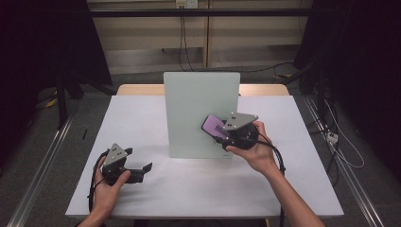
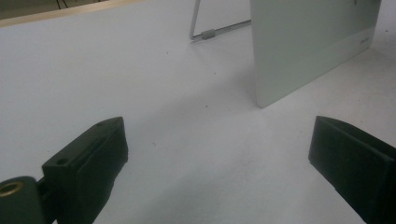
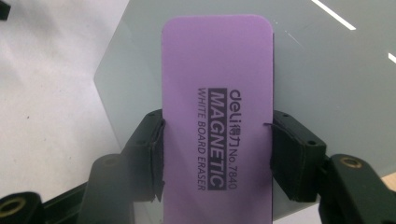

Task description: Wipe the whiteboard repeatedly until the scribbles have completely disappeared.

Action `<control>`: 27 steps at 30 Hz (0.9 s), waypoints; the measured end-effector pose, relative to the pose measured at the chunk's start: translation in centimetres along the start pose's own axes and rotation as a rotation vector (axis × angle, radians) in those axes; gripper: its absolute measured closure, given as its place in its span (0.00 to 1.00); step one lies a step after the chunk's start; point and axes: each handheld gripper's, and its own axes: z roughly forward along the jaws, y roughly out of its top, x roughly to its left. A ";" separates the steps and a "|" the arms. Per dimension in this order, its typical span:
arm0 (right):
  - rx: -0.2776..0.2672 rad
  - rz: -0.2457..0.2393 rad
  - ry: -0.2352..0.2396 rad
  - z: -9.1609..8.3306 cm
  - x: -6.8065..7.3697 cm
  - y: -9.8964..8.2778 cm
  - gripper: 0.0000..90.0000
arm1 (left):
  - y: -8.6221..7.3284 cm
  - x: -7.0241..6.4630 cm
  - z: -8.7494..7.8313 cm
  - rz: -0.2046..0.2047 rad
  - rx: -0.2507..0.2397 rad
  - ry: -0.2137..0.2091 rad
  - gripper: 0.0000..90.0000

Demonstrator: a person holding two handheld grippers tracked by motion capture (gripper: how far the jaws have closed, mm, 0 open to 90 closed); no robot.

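While left tool (image 1: pixel 142 171) idles agape — right tool (image 1: pixel 218 132) clamps purple eraser (image 3: pixel 217 116).

eraser (image 3: pixel 217 93): matt purple plastic, smooth | whiteboard (image 1: pixel 189 113): glossy, smooth | counter (image 1: pixel 142 189): matt white | stand (image 2: pixel 205 33): metal wire

I am looking at a lab or recording studio, not a home. The white table (image 1: pixel 142 189) stands alone on a grey floor, with metal rails (image 1: pixel 45 156) running along it at nine and three o'clock. Black curtains (image 1: pixel 33 52) close off both sides. At twelve o'clock a bare beige wall carries a power outlet (image 1: pixel 186 4) with cables (image 1: pixel 182 38) hanging down, and more cables (image 1: pixel 343 151) lie loose on the floor at three o'clock
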 end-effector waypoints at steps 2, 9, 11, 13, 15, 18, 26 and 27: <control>-0.011 0.005 -0.011 -0.3 -0.3 0.4 0.47 | 0.0 0.0 0.0 0.006 0.001 0.000 0.05; -0.050 0.022 -0.060 -1.6 -1.9 1.7 0.47 | 0.0 0.0 -0.1 -0.001 -0.002 0.000 0.05; -0.067 0.035 -0.074 -2.1 -2.4 1.9 0.47 | 0.0 0.0 -0.1 0.000 -0.003 0.000 0.05; -0.079 0.044 -0.086 -2.4 -2.9 2.1 0.47 | 0.0 0.0 0.0 0.000 -0.002 0.000 0.05; -0.088 0.050 -0.099 -2.8 -3.3 2.4 0.47 | 0.0 0.0 0.0 0.000 -0.001 -0.001 0.05; -0.097 0.051 -0.122 -3.3 -3.7 2.8 0.47 | 0.0 0.0 0.0 0.000 -0.002 0.000 0.05; -0.082 0.036 -0.131 -3.0 -3.1 2.1 0.47 | 0.0 0.0 -0.1 0.007 0.003 -0.002 0.05; -0.076 0.032 -0.128 -2.9 -2.9 1.9 0.47 | 0.0 0.0 -0.1 0.007 0.003 -0.001 0.05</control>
